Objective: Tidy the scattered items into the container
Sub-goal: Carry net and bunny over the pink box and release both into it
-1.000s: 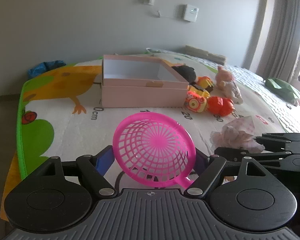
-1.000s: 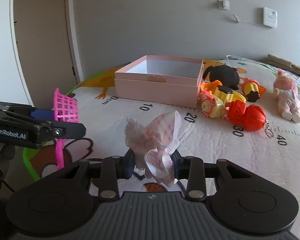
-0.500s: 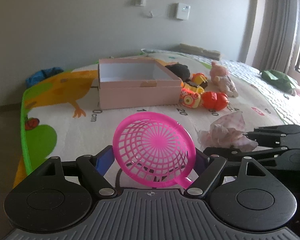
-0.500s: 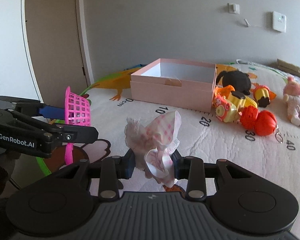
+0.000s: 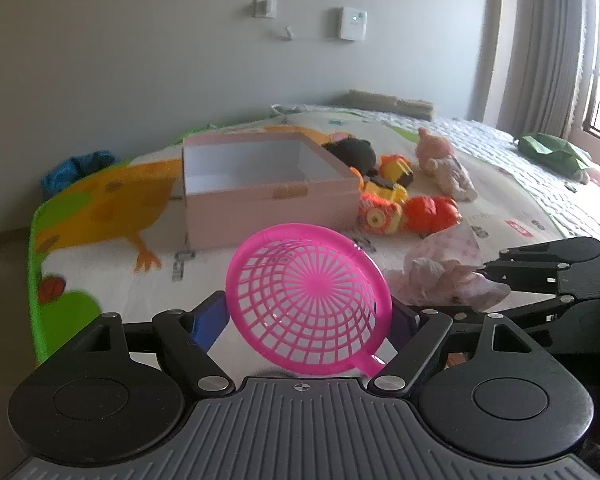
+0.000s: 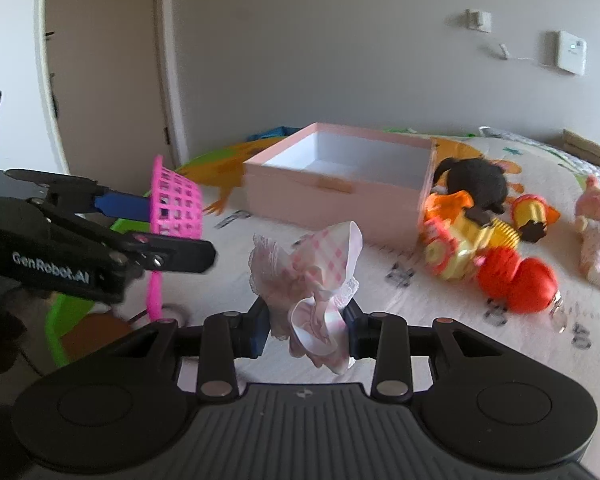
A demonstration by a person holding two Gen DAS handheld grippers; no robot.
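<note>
Pink plastic mesh fills the near field: a toy strainer [image 5: 308, 300] is held across its round rim by the jaws of the left gripper [image 5: 310, 320], set wide on it, handle hanging low. Beside it, the right gripper [image 6: 306, 316] has its jaws drawn narrow on a bunched checked cloth with lace trim [image 6: 312, 276]. Both loads are clear of the printed play mat [image 5: 100, 256]; the step in hand appears to be the carry toward the container. Ahead on the mat stands the pink box [image 6: 340, 188], open-topped and, as far as its interior shows, empty. Against its right wall lie the remaining items: a yellow and orange toy [image 6: 460, 240], a red toy [image 6: 516, 276], a black plush [image 6: 476, 180], and, farther right, a pink doll [image 6: 596, 224]. The next move likely calls for lifting each load over the box's near wall before releasing. Open mat lies between grippers and box; the two grippers ride close together, so staggered approaches would avoid contact.
</note>
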